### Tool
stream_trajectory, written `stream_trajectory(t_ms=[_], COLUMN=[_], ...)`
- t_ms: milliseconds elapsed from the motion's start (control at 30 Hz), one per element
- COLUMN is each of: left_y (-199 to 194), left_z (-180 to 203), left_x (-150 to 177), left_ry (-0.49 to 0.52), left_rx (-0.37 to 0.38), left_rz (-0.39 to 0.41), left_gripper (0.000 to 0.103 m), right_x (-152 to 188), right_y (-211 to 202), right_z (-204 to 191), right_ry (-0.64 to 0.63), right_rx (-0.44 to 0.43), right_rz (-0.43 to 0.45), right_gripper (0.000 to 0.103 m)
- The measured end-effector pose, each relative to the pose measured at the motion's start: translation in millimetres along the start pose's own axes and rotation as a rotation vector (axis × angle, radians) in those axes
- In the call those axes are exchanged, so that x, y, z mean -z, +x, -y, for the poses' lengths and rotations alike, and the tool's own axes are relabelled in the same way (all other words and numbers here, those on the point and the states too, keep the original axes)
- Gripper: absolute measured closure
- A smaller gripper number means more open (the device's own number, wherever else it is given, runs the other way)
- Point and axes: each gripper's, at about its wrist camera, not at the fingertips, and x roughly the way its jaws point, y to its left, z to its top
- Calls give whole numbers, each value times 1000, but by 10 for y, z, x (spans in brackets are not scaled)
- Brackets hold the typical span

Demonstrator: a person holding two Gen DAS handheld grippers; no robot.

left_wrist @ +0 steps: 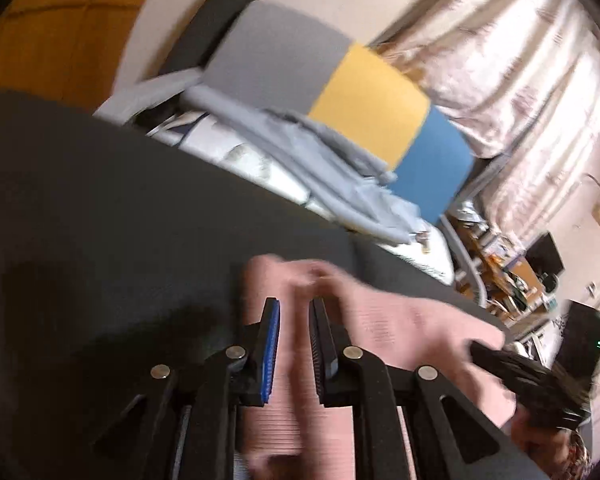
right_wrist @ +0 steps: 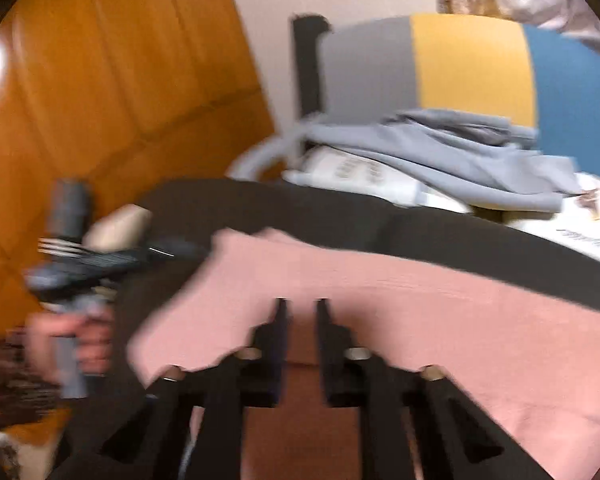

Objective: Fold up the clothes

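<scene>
A pink garment (left_wrist: pixel 400 320) (right_wrist: pixel 420 300) lies spread across a dark cloth-covered surface (left_wrist: pixel 100 220) (right_wrist: pixel 340 216). In the left wrist view my left gripper (left_wrist: pixel 295 308) is shut on a bunched fold of the pink fabric near its far corner. My right gripper (left_wrist: pixel 478 350) shows at the right, on the garment's other edge. In the right wrist view my right gripper (right_wrist: pixel 302 308) is shut on the pink cloth, which drapes over its fingers. My left gripper (right_wrist: pixel 196 250), held by a hand (right_wrist: pixel 72 340), meets the garment's left corner. Both views are blurred.
Behind the surface stands a chair with a grey, yellow and blue back (left_wrist: pixel 372 96) (right_wrist: pixel 472 64), with grey clothes (left_wrist: pixel 332 160) (right_wrist: pixel 440 148) heaped on its seat. An orange wooden panel (right_wrist: pixel 100 80) is at the left, pale curtains (left_wrist: pixel 500 60) and a cluttered desk (left_wrist: pixel 508 272) at the right.
</scene>
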Motion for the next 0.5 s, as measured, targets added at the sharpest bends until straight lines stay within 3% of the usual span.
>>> stream_trajectory(t_ms=[67,167,233,333,400,500], left_y=[103,307,599,828,807,764], left_z=[284,653,872,828,719,357], left_x=[-11,47,119,121,-14,-169], left_ry=[53,189,335,428,412,228], left_rx=[55,72,-36,-169,-249,-211], left_rz=[-28,-92,-165,-202,-156,-171], left_gripper=[89,89,89,89,89,89], right_x=[-5,2,-15,-51,-78,-18], right_y=[130,281,272,201,225,332], right_z=[56,54,43,65,104,221], right_ry=[15,6,-2,-13,-16,49], right_rx=[21,50,58,83,111,103], right_rz=[-19,-48,-42,-36,-44,-64], right_gripper=[98,98,98,98,98,97])
